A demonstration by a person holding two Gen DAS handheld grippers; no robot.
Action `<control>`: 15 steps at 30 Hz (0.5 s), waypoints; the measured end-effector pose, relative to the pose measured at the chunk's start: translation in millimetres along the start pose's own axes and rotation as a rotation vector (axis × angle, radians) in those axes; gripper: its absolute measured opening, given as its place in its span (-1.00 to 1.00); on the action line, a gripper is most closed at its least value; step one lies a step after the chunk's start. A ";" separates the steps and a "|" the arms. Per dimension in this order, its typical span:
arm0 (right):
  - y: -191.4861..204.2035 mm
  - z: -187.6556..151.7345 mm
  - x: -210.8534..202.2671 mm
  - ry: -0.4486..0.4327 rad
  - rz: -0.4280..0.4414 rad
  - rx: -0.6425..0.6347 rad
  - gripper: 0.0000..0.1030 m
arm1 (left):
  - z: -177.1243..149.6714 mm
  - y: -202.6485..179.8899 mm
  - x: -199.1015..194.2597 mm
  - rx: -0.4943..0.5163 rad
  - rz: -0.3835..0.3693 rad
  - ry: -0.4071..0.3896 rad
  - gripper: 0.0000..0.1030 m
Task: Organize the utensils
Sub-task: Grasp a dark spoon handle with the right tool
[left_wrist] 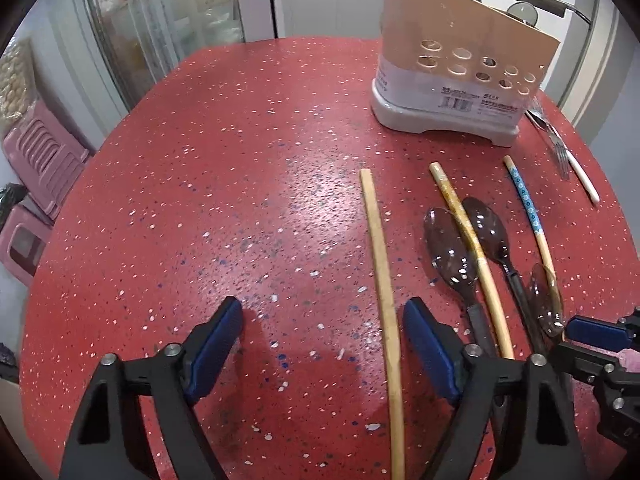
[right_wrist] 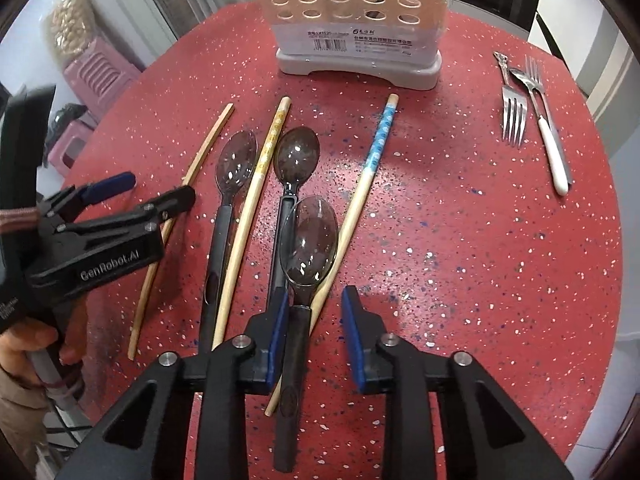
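Three dark see-through plastic spoons and three chopsticks lie on the red speckled table. My right gripper points down over the nearest spoon, whose black handle runs between the blue pads. The handle sits against the left pad, a gap remains at the right pad, so the gripper is open. This spoon lies across the blue-patterned chopstick. My left gripper stands wide open above bare table, the plain wooden chopstick just inside its right finger. The beige utensil holder stands at the back.
Two other spoons flank a yellow-patterned chopstick. Metal forks and a white-handled utensil lie at the far right. Pink stools stand beyond the table's left edge. A hand holds the left gripper.
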State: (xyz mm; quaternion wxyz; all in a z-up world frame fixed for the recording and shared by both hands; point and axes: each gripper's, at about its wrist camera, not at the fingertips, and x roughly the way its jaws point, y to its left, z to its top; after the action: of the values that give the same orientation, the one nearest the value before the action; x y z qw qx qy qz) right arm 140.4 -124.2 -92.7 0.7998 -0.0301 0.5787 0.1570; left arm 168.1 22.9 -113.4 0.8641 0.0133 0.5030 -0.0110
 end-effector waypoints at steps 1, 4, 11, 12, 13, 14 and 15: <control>0.8 0.1 0.1 0.003 -0.006 -0.008 -0.46 | 1.8 -2.0 0.2 0.010 0.004 0.006 0.93; 4.8 2.1 2.2 0.015 -0.030 -0.031 -0.66 | 7.8 -6.6 0.9 0.045 0.008 0.019 0.84; -4.5 -4.2 -0.9 0.016 0.025 0.000 -0.77 | 18.6 -16.9 1.6 0.091 -0.036 0.065 0.49; -7.1 -5.2 -2.0 0.015 0.034 0.006 -0.77 | 19.9 -17.9 1.4 0.097 -0.041 0.074 0.47; -10.2 -6.3 -2.8 0.014 0.047 0.018 -0.77 | 20.9 -18.7 1.3 0.104 -0.047 0.082 0.40; -13.4 -7.2 -3.7 0.014 0.057 0.028 -0.77 | 22.1 -19.6 1.2 0.113 -0.060 0.092 0.31; -15.7 -7.7 -4.3 0.012 0.062 0.034 -0.77 | 22.4 -19.6 1.1 0.118 -0.073 0.101 0.25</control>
State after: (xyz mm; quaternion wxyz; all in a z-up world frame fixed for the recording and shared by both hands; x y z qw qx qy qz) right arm 136.7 -141.8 -93.2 0.7914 0.0005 0.5867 0.1715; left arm 187.5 2.6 -103.5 0.8343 0.0466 0.5447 -0.0712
